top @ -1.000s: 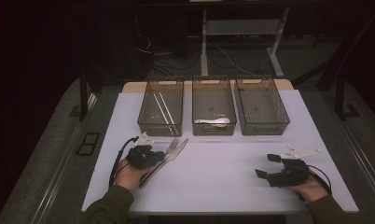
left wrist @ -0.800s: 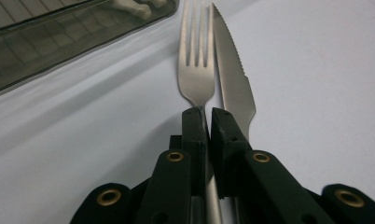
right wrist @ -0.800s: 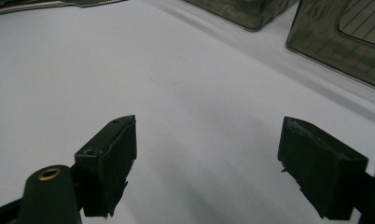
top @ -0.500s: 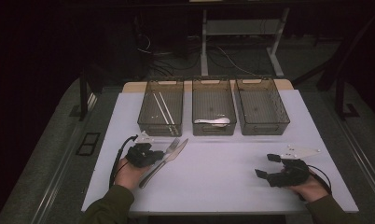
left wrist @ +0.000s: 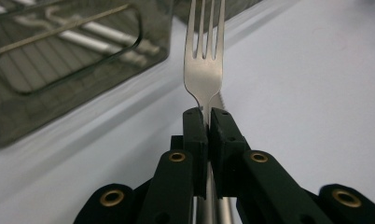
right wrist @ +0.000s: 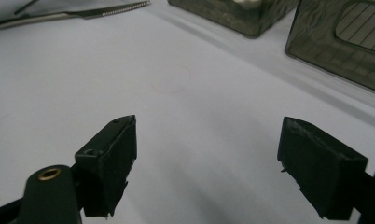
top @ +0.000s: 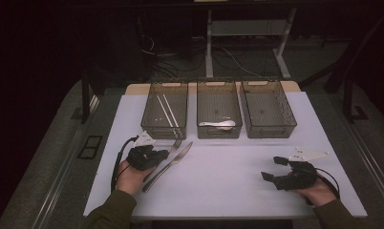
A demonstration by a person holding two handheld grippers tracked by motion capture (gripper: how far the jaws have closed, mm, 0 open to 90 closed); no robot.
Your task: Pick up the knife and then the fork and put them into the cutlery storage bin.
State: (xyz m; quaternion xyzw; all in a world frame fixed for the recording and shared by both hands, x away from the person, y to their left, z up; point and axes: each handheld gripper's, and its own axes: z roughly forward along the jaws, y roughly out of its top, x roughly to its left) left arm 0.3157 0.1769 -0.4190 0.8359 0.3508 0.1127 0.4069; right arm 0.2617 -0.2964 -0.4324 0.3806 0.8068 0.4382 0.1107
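Note:
My left gripper (top: 167, 152) sits at the table's left front, shut on the neck of a steel fork (left wrist: 204, 70). The fork's tines (top: 177, 142) point toward the left bin (top: 165, 125). A table knife (top: 176, 160) lies just beside and under the fork, its serrated blade (left wrist: 219, 100) peeking out behind the fork's neck. My right gripper (top: 275, 169) rests at the right front, jaws wide open over bare tabletop (right wrist: 209, 154) with nothing between them. The knife (right wrist: 73, 14) lies far off in the right gripper view.
Three dark transparent bins stand in a row at the back. The left bin holds chopsticks (top: 167, 109), the middle bin (top: 218, 131) a white spoon (top: 218, 124), and the right bin (top: 268, 129) looks empty. The white table (top: 228, 181) ends close behind both hands.
My left gripper with the fork has shifted very slightly. The right gripper has stayed where it was.

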